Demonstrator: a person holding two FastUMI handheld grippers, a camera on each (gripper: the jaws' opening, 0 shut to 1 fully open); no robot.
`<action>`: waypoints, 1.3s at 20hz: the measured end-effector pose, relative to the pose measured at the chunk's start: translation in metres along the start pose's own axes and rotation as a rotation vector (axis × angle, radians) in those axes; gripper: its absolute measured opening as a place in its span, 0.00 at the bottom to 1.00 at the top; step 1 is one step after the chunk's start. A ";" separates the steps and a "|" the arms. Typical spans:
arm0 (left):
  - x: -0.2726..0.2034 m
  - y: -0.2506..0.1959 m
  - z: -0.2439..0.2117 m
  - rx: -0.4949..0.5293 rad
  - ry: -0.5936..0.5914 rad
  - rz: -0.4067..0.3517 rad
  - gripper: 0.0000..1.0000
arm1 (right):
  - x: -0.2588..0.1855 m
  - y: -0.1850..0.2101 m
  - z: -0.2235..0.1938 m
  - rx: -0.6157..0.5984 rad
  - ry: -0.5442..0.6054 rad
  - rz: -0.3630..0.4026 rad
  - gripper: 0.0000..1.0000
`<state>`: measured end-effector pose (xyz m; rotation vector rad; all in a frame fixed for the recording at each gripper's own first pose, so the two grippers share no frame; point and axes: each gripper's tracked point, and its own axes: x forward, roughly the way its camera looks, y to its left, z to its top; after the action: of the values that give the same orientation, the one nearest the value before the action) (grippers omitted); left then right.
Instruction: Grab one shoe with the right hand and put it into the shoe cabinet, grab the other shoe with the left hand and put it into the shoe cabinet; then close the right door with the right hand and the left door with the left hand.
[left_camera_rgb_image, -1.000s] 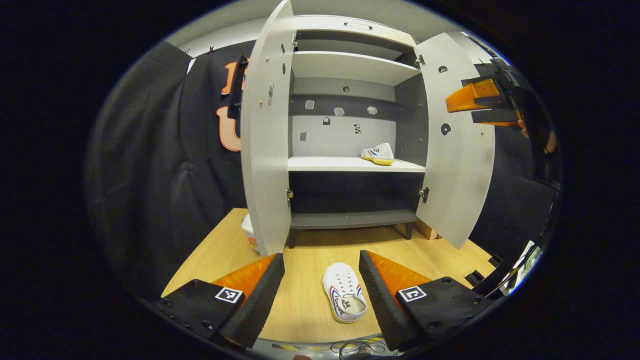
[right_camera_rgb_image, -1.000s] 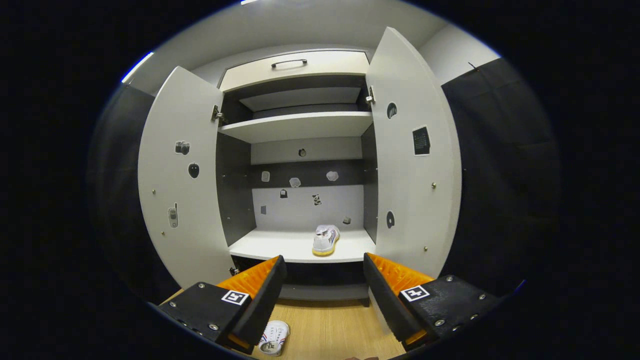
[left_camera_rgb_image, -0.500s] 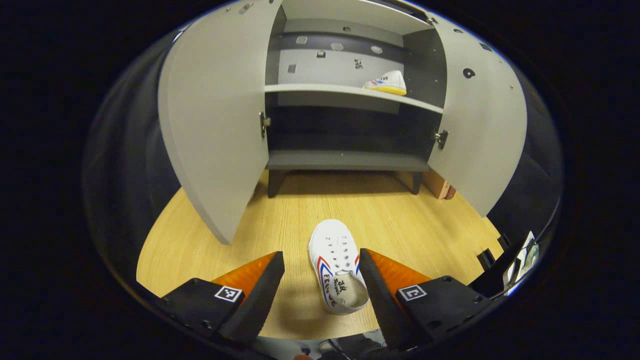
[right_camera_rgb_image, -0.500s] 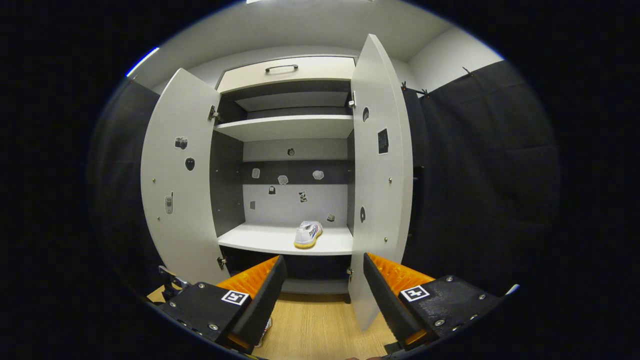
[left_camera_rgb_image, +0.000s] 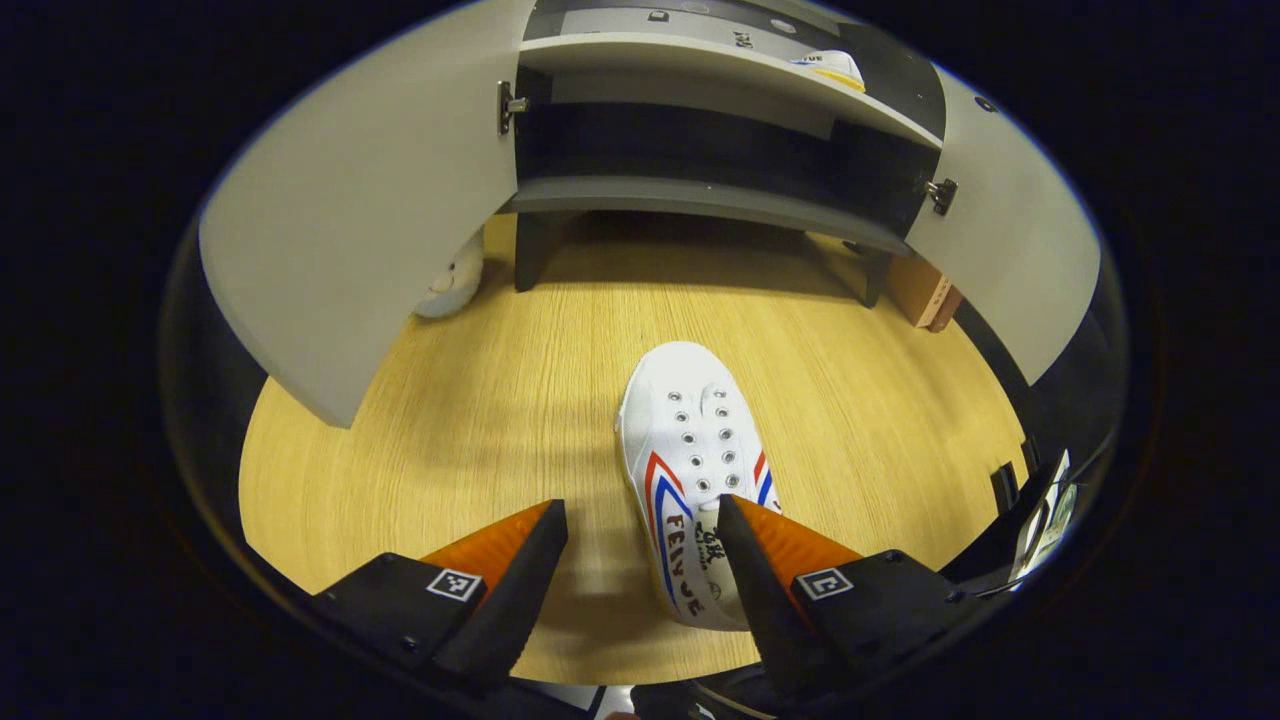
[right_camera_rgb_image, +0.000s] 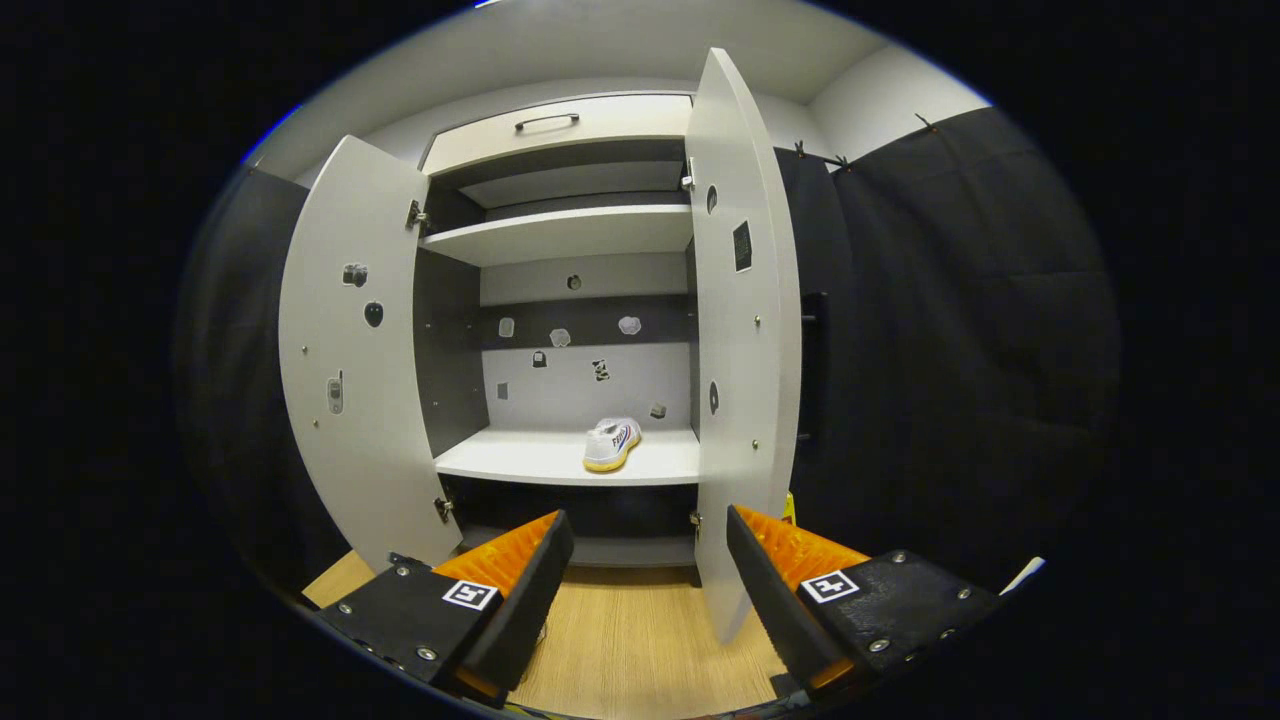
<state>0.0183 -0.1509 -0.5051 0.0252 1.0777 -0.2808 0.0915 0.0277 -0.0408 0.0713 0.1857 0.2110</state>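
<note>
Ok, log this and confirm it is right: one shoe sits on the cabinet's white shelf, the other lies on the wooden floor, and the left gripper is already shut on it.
Not quite. The left gripper is open, not shut: in the left gripper view its fingers stand apart around the floor shoe's heel end. The shelf shoe is right.

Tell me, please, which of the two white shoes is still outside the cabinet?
The white canvas shoe with red and blue stripes on the wooden floor, between the left hand-held gripper's fingers; the yellow-soled other white shoe sits on the cabinet shelf.
</note>
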 end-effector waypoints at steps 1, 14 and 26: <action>0.004 -0.001 -0.006 -0.009 0.026 -0.009 0.98 | 0.001 -0.001 -0.003 0.005 0.008 -0.006 0.94; 0.024 -0.011 -0.019 -0.119 0.086 -0.059 0.34 | 0.004 0.011 -0.020 -0.005 0.057 -0.009 0.95; 0.005 -0.018 0.015 -0.213 -0.061 -0.147 0.06 | -0.008 0.023 -0.020 -0.018 0.060 -0.002 0.95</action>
<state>0.0291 -0.1718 -0.5004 -0.2519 1.0458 -0.2956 0.0752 0.0498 -0.0574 0.0471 0.2436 0.2126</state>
